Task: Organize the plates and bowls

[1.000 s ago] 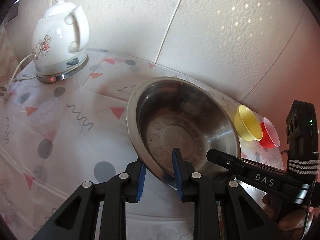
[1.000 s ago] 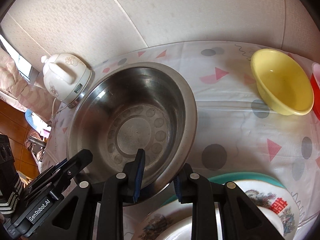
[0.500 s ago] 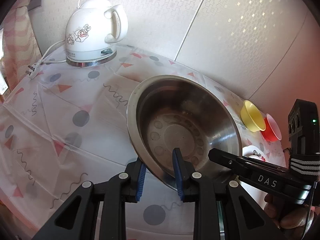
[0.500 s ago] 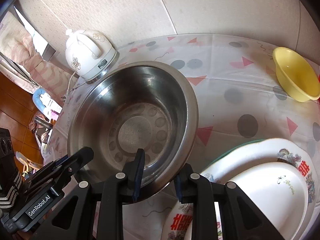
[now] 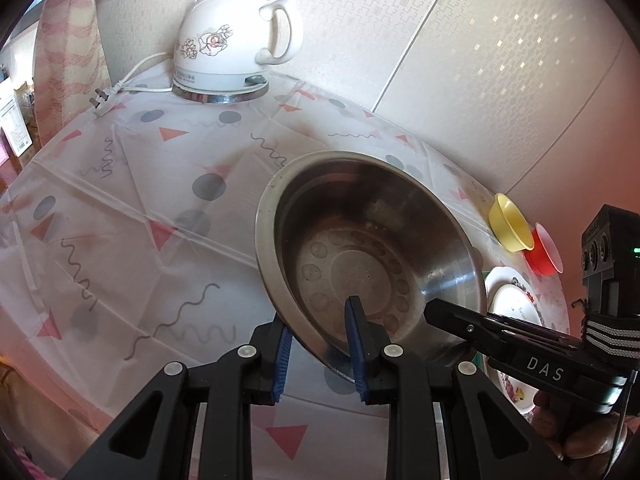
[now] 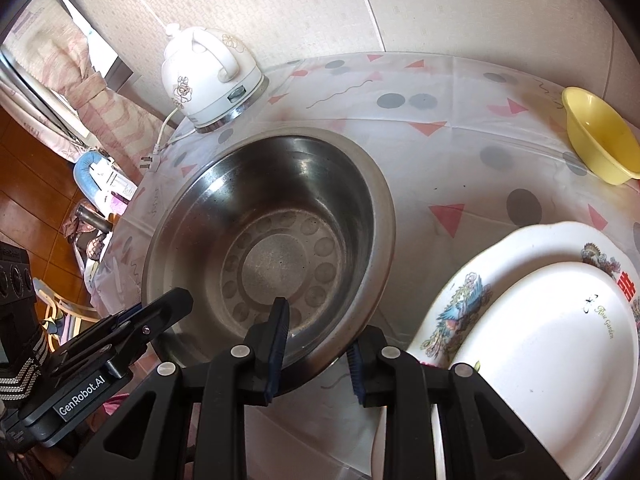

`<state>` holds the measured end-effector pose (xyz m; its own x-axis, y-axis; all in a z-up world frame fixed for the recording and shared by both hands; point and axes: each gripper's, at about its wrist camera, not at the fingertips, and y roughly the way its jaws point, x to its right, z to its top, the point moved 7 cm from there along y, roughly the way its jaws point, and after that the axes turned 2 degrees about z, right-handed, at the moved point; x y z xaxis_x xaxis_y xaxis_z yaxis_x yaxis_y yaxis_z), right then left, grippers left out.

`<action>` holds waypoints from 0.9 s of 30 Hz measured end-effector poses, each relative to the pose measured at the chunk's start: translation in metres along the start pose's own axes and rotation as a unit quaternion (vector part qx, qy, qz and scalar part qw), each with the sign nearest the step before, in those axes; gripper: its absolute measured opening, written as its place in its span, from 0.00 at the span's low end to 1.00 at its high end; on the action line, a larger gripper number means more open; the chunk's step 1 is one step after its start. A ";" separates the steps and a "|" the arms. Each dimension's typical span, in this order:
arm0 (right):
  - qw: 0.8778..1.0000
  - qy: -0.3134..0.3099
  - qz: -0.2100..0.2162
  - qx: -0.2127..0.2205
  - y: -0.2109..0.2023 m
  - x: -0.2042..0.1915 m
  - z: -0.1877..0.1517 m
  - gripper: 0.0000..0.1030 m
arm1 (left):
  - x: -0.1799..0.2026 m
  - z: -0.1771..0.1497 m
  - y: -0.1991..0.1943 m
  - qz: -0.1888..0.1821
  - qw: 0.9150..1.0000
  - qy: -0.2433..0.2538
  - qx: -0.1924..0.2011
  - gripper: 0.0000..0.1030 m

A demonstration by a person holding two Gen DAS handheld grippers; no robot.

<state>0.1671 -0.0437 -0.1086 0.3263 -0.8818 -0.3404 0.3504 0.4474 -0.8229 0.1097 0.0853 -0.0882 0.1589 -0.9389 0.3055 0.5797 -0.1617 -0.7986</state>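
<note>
Left gripper (image 5: pixel 320 346) is clamped on the near rim of the stainless steel basin (image 5: pixel 360 248), one blue pad inside the wall and one outside; the right gripper (image 6: pixel 316 346) grips the same rim just beside it, likewise astride the wall. The basin hangs tilted above the patterned tablecloth (image 5: pixel 132 208), ahead of both finger pairs. Recommended: keep both grips firm and level, move both hands together, and set down clear of the stacked plates (image 6: pixel 532 320) beside the right fingers and the electric kettle (image 5: pixel 236 48) beyond.
</note>
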 end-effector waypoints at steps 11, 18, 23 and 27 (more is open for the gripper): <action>1.000 -0.026 -0.006 -0.009 -0.001 -0.010 -0.018 0.27 | -0.019 -0.024 -0.006 0.011 1.000 -0.011 -0.010 0.26; 1.000 -0.017 -0.004 0.012 -0.014 -0.009 -0.014 0.29 | -0.022 -0.028 -0.011 0.023 1.000 -0.008 -0.012 0.26; 0.999 -0.015 -0.010 0.031 -0.028 -0.003 -0.016 0.29 | -0.022 -0.030 -0.014 0.037 0.999 0.004 -0.010 0.28; 0.999 -0.001 -0.002 0.053 -0.043 0.004 -0.015 0.29 | -0.022 -0.029 -0.016 0.066 0.998 0.020 -0.003 0.29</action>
<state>0.1399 -0.0687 -0.0814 0.3262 -0.8833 -0.3367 0.4433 0.4576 -0.7708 0.0740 0.0999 -0.0970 0.2009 -0.9634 0.1773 0.5511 -0.0384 -0.8335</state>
